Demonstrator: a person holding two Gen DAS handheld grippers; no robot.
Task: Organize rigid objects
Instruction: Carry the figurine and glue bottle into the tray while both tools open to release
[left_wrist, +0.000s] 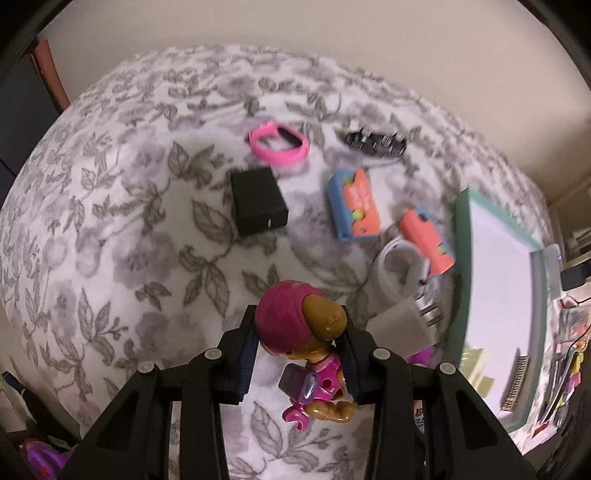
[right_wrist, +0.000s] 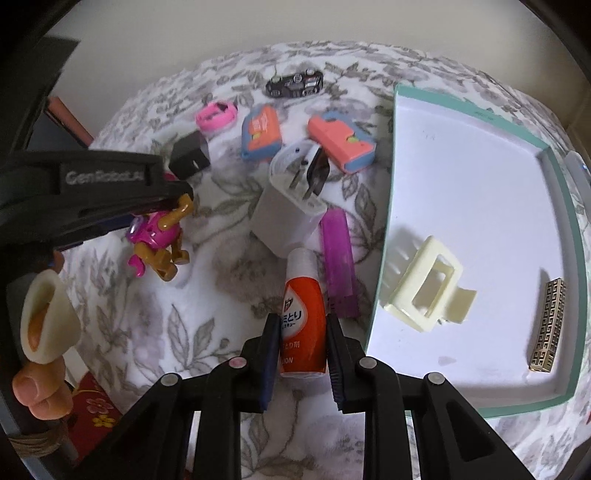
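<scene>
The toy dog (left_wrist: 306, 343) with the pink helmet sits between the fingers of the left gripper (left_wrist: 301, 354). The pads press on its head and body, so the gripper holds it. In the right view its legs hang clear above the blanket (left_wrist: 110, 229), so it looks lifted, well left of the tray (right_wrist: 480, 206).

The bottle (right_wrist: 303, 325), orange with a white cap, lies between the fingers of the right gripper (right_wrist: 302, 354). The fingers are narrow and sit right at its sides. I cannot tell if they squeeze it yet. It lies on the blanket, just left of the tray's near corner.

Two things lie in the tray already: a cream clip (right_wrist: 424, 291) and a gold bar (right_wrist: 548, 325). So the step in hand is picking toys up and moving them to the tray.

Next, I think the dog must go right, over the tray's rim, then down onto a bare spot, and the gripper must open. The bottle needs a firm grip first.

More things wait on the blanket: a white plug (right_wrist: 288, 214) and a purple comb (right_wrist: 338, 258) near the bottle, and farther off a black box (left_wrist: 258, 201), a pink ring (left_wrist: 277, 146), two orange and blue toys (left_wrist: 354, 201) and a black car (right_wrist: 295, 84).
</scene>
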